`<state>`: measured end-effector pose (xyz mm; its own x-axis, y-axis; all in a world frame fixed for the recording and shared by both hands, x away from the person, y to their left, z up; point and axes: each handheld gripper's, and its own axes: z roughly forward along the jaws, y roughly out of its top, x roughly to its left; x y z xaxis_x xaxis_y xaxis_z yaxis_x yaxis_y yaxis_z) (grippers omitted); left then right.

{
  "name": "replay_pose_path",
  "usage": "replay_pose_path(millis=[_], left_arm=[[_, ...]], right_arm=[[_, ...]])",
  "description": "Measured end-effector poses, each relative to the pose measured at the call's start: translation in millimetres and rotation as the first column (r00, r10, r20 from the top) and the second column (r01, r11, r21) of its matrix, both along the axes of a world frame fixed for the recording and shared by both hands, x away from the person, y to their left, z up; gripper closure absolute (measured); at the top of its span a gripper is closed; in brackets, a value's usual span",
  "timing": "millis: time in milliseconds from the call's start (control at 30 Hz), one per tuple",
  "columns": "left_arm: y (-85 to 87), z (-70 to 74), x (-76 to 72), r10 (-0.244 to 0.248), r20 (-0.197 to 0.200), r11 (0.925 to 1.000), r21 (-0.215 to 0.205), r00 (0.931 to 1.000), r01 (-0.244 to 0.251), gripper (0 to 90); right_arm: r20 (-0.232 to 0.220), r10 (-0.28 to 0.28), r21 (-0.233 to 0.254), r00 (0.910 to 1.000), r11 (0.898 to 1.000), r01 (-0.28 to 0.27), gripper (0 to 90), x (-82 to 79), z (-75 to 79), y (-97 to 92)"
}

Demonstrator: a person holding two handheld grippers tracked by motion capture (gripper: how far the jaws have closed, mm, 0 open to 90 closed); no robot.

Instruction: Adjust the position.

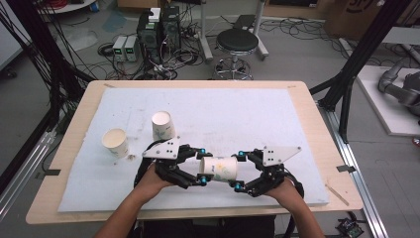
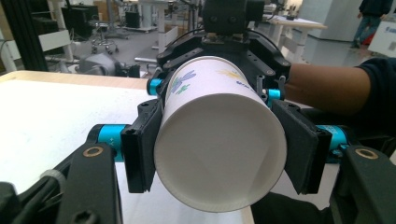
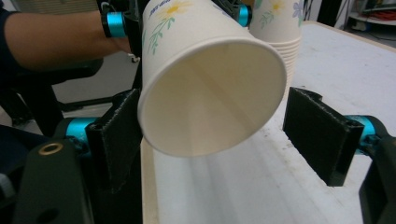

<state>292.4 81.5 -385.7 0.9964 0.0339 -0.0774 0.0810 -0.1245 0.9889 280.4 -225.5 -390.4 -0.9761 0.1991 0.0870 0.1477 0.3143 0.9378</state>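
Held cup: a flowered paper cup (image 1: 219,168) lies on its side in the air between both grippers, above the near middle of the table (image 1: 307,148); empty inside.
Left gripper (image 1: 202,167): jaws clamped on the cup.
Right gripper (image 1: 236,171): jaws wide around the cup's mouth; one pad touches the rim, the other stands clear.
Progress: probably mid hand-over or pulling cups apart; not finished.
Stack (image 1: 163,125): upside-down cups, far left of the held one.
Single cup (image 1: 115,142): upright at left, empty.

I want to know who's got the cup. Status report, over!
Left gripper shut on paper cup. Right gripper open around its rim. Other cups stand apart.
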Motion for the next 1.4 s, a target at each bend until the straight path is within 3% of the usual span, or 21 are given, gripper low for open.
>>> replay_pose_path(millis=[333,567,667,733,767,867,967,1100,1267,1400], left_arm=[[-2.3,-3.8,2.4,-0.016,-0.030,0.9983,-0.056,0.9994,0.014,36.9],[-2.6,-7.6,1.1,-0.010,-0.038,0.9989,-0.046,0.9992,0.008,37.1],[-3.3,-6.2,0.2,0.013,-0.039,0.9996,-0.023,0.9991,-0.013,35.0],[-5.4,-4.0,-0.8,0.054,-0.061,0.9983,0.026,0.9967,-0.052,18.4],[-6.7,-2.5,-1.6,0.075,-0.058,0.9960,0.054,0.9955,-0.071,14.6],[-8.8,1.0,-3.2,0.089,-0.031,0.9885,0.125,0.9955,-0.085,14.6],[-11.7,4.2,-2.7,0.091,0.000,0.9762,0.198,0.9958,-0.089,14.6],[-15.8,7.0,-1.2,0.085,0.031,0.9573,0.275,0.9959,-0.090,14.7],[-18.6,8.0,1.8,0.079,0.043,0.9380,0.335,0.9959,-0.089,15.2],[-21.9,7.7,3.4,0.081,0.040,0.9249,0.369,0.9959,-0.090,15.8]], right_arm=[[0.007,0.039,0.069,0.9992,0.997,-0.040,28.3,1.6,-0.9,-3.4],[-0.018,0.054,0.083,0.9983,0.995,-0.053,35.2,2.9,-0.9,-6.2],[-0.027,0.055,0.081,0.9982,0.995,-0.052,35.3,3.3,0.1,-6.9],[-0.052,0.052,0.073,0.9973,0.996,-0.048,35.3,3.5,2.7,-8.0],[-0.057,0.049,0.069,0.9971,0.997,-0.045,35.3,3.9,3.9,-8.5],[-0.062,0.031,0.008,0.9976,0.999,-0.031,35.2,4.0,10.2,-9.1],[-0.064,0.017,-0.059,0.9978,0.998,-0.021,35.1,4.8,14.8,-7.1],[-0.049,-0.001,-0.164,0.9988,0.986,-0.007,35.0,6.7,22.2,-1.0],[-0.025,-0.001,-0.291,0.9997,0.957,-0.006,34.9,8.8,33.6,8.4],[-0.011,0.007,-0.381,0.9999,0.924,-0.011,34.9,10.5,41.7,17.7]])
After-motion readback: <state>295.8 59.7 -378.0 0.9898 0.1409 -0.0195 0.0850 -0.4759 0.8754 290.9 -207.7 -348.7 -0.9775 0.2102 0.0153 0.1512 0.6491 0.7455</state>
